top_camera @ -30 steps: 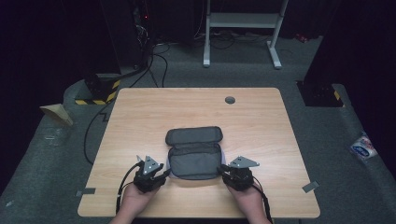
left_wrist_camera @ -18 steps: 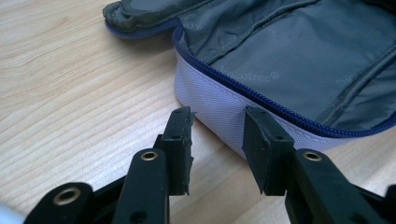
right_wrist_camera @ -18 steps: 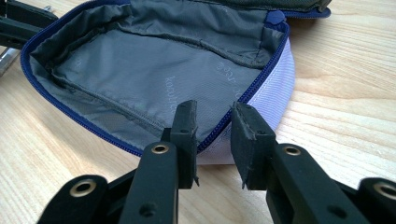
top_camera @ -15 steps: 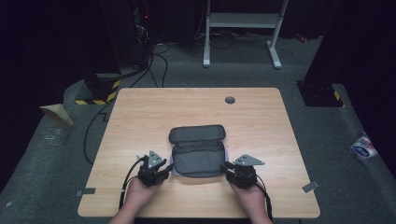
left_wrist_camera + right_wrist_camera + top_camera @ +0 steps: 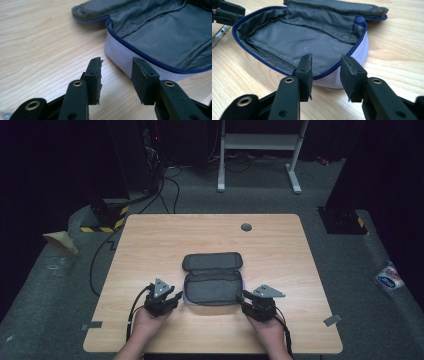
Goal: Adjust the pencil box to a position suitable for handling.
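pouch (image 5: 212,279): unzipped, lid flopped far side, mid-near table (image 5: 150,240) | left gripper (image 5: 173,298): just left of pouch, jaws parted, empty | right gripper (image 5: 242,298): just right, jaws parted, empty

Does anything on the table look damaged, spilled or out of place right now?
Nothing stands out. The grey zippered fabric pouch lies unzipped and empty on the wooden table, between the open left gripper and right gripper.
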The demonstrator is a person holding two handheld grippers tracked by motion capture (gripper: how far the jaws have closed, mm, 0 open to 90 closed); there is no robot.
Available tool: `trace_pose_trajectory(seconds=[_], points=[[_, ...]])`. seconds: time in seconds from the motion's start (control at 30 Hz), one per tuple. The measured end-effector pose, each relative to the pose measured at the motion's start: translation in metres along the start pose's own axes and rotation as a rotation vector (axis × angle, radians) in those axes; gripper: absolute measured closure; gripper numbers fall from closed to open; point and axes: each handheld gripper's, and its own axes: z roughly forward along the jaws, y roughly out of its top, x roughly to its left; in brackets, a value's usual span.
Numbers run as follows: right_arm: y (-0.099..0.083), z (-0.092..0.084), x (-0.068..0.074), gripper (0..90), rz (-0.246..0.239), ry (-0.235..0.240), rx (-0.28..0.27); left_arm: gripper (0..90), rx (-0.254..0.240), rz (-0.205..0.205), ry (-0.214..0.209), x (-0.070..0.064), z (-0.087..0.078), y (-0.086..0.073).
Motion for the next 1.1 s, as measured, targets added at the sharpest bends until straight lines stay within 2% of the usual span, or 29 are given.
trace_pose_trajectory(seconds=[0.17,0.37,0.47,0.5,0.57,0.6,0.73,0.8,0.83,0.87,1.0,1.1], points=[[0.002,-0.006,-0.002,59.1,0.0,-0.01,-0.022,58.4,-0.011,-0.013,0.013,0.007,-0.009,-0.003],[0.003,-0.015,-0.01,56.9,-0.004,-0.038,-0.033,58.4,-0.019,-0.044,0.025,0.021,-0.023,-0.01],[0.0,-0.022,-0.015,56.0,-0.019,-0.065,-0.032,70.6,-0.023,-0.054,0.037,0.029,-0.03,-0.015],[0.0,-0.022,-0.015,56.0,-0.019,-0.065,-0.032,70.6,-0.021,-0.056,0.05,0.032,-0.033,-0.016],[-0.003,-0.025,-0.019,55.7,-0.045,-0.089,-0.019,74.2,-0.012,-0.071,0.068,0.039,-0.038,-0.021],[-0.006,-0.028,-0.024,55.2,-0.067,-0.112,-0.004,76.8,0.004,-0.096,0.079,0.045,-0.041,-0.027],[-0.013,-0.034,-0.031,54.7,-0.069,-0.132,0.012,78.1,0.041,-0.113,0.109,0.052,-0.044,-0.035],[-0.023,-0.039,-0.036,54.4,-0.079,-0.153,0.039,79.0,0.084,-0.115,0.154,0.057,-0.045,-0.043],[-0.023,-0.039,-0.036,54.4,-0.079,-0.153,0.039,79.4,0.084,-0.115,0.154,0.057,-0.045,-0.043],[-0.027,-0.039,-0.041,54.5,-0.075,-0.156,0.044,80.0,0.091,-0.144,0.161,0.06,-0.046,-0.045],[-0.029,-0.032,-0.046,54.4,-0.051,-0.16,0.062,81.4,0.103,-0.143,0.159,0.062,-0.045,-0.048],[-0.029,-0.03,-0.048,54.3,-0.053,-0.165,0.068,82.7,0.119,-0.137,0.147,0.059,-0.044,-0.05]])
